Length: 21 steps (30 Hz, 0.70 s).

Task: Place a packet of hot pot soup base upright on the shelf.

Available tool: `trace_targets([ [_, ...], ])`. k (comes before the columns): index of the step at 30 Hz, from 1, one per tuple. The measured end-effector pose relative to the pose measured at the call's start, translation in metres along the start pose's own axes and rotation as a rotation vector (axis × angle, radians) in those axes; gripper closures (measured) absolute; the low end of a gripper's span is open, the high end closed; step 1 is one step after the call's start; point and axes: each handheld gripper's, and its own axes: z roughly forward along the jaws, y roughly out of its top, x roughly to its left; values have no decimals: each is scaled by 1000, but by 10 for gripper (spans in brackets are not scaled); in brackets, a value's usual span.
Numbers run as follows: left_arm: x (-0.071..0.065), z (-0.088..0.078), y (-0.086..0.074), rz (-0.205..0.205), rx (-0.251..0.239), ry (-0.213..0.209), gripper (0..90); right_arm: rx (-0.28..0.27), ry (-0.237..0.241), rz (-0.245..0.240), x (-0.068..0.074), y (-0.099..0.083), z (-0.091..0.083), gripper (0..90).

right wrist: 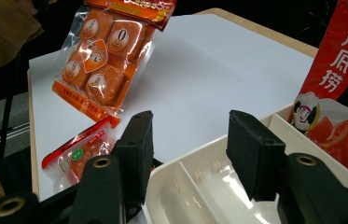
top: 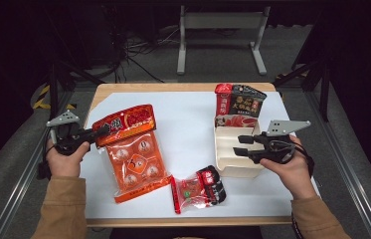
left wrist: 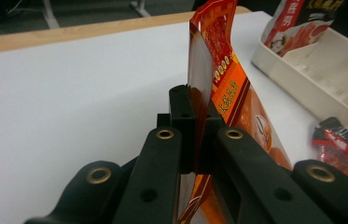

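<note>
While the left gripper (left wrist: 195, 126) pinches the orange packet (left wrist: 218, 70), the right gripper (right wrist: 188, 144) gapes over the tray (right wrist: 199, 186) beside a "海底捞" pouch (right wrist: 342, 56).

Small red snack packet (top: 199, 188) near the desk's (top: 188, 124) front edge, red and dark packets (top: 238, 102) upright at the far right, grey frame (top: 221, 37) beyond

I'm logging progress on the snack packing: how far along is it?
Done: two packets stand in the cream tray's far slot. In hand: the left gripper is shut on the top edge of the orange packet; the right gripper stands open over the tray. Left: that packet and the small red packet on the table.
</note>
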Motion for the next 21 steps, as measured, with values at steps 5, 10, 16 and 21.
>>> trace_targets([
  [5,-16,-8,9,56,-39,-24,900,-2,4,3,1,1,-1,514],
  [10,-30,-15,16,99,-80,-40,900,-3,5,1,2,2,-1,516],
  [16,-44,-24,22,155,-129,-58,900,-4,6,-1,3,3,-2,516],
  [21,-52,-29,25,185,-164,-79,900,-2,8,-5,4,3,0,518],
])
